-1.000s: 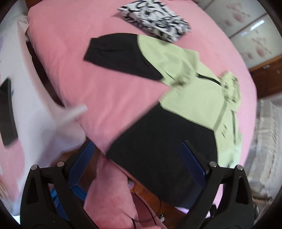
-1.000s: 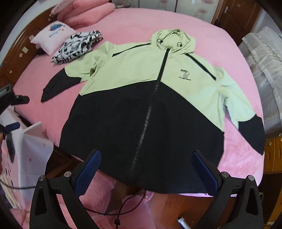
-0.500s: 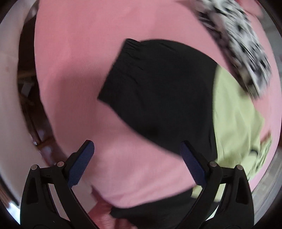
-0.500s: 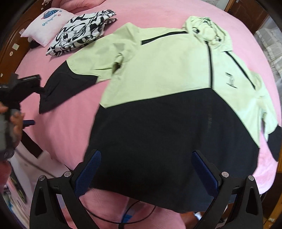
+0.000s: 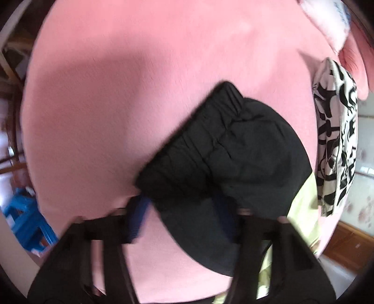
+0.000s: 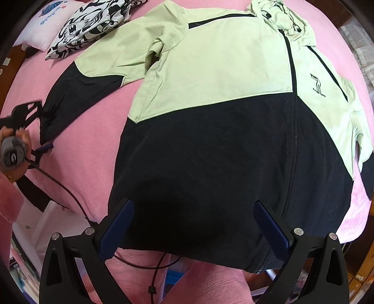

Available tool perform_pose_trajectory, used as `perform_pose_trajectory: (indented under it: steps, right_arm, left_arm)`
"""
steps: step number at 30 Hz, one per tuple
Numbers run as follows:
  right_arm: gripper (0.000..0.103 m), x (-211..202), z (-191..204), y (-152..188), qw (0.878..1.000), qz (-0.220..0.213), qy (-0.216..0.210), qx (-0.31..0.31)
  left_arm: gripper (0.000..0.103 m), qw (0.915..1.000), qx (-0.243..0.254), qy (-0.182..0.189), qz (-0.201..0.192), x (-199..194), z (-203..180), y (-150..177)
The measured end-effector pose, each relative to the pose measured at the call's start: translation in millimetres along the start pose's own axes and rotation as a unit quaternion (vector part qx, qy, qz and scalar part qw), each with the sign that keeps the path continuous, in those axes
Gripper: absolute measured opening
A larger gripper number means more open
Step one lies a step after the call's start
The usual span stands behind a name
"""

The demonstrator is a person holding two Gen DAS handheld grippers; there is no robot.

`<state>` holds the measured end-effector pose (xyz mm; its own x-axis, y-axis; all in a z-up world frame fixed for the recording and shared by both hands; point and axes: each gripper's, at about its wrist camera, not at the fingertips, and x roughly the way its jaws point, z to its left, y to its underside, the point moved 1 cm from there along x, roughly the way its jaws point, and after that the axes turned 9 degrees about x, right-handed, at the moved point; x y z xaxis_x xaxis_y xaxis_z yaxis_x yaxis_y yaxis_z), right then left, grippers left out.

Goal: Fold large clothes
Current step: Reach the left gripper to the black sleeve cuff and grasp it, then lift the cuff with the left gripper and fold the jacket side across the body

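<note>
The left gripper (image 5: 184,217), a black two-finger tool with blue pads, sits at the black elastic cuff (image 5: 198,145) of a lime-green and black hooded jacket (image 6: 233,112), its fingers straddling the cuff's edge; motion blur leaves it unclear whether the fingers have closed on the cloth. From the right wrist camera the same gripper (image 6: 35,112) shows small at the sleeve end, a hand (image 6: 16,145) wrapped round its grey handle.

The right gripper (image 6: 191,222) hovers spread wide over the jacket's black lower hem, its blue pads (image 6: 116,229) apart and holding nothing.

The jacket lies face up and zipped on a pink fleece bedspread (image 6: 88,145), hood toward the far side of the bed, both sleeves spread outward. Beyond the left sleeve, near the jacket's shoulder, rests a folded black-and-white patterned garment (image 6: 93,21), and just past that a white printed pillow (image 6: 44,25). A black cable (image 6: 70,194) trails from the held gripper across the bedspread toward the jacket's hem.
</note>
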<state>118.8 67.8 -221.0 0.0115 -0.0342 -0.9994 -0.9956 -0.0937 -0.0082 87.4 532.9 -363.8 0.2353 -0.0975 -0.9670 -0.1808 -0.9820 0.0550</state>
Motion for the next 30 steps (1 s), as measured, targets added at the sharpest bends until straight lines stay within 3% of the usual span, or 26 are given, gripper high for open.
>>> perform_pose_trajectory:
  steps: [3, 7, 10, 13, 16, 21, 24, 27, 30]
  right_arm:
    - [0.103, 1.6, -0.1, -1.1, 1.000, 0.004, -0.002, 0.000]
    - [0.103, 0.1, 0.2, -2.1, 1.000, -0.004, -0.008, -0.003]
    - [0.103, -1.6, -3.3, -3.6, 1.000, -0.010, -0.019, -0.002]
    - [0.103, -6.0, -11.4, -7.4, 0.999, -0.019, -0.033, 0.008]
    - [0.103, -12.9, -23.8, -12.8, 0.997, -0.027, -0.060, 0.026]
    - [0.103, -32.0, -58.6, -33.9, 0.991, -0.066, -0.108, 0.054]
    - [0.103, -55.5, -88.4, -50.2, 0.979, -0.113, -0.151, 0.082]
    - [0.103, -75.7, -118.2, -66.0, 0.968, -0.144, -0.177, 0.108]
    - [0.103, -93.1, -153.7, -83.5, 0.953, -0.173, -0.204, 0.142]
  left_arm:
    - [0.019, 0.9991, 0.028, 0.023, -0.019, -2.8, -3.3, -0.2]
    - [0.016, 0.9934, 0.036, 0.086, -0.067, -22.1, -4.6, 2.3]
    - [0.015, 0.9808, 0.062, 0.142, -0.118, -52.5, -15.0, 16.5]
    - [0.015, 0.9679, 0.123, 0.152, -0.158, -93.5, -46.8, 26.2]
    - [0.015, 0.9486, 0.177, 0.180, -0.191, -133.8, -76.6, 32.2]
    - [0.014, 0.9044, 0.250, 0.235, -0.254, -216.7, -120.7, 61.0]
    - [0.014, 0.8711, 0.307, 0.253, -0.288, -247.6, -168.8, 95.2]
    - [0.014, 0.8445, 0.351, 0.272, -0.300, -270.4, -204.3, 134.0]
    - [0.014, 0.8057, 0.411, 0.283, -0.319, -285.3, -250.2, 186.7]
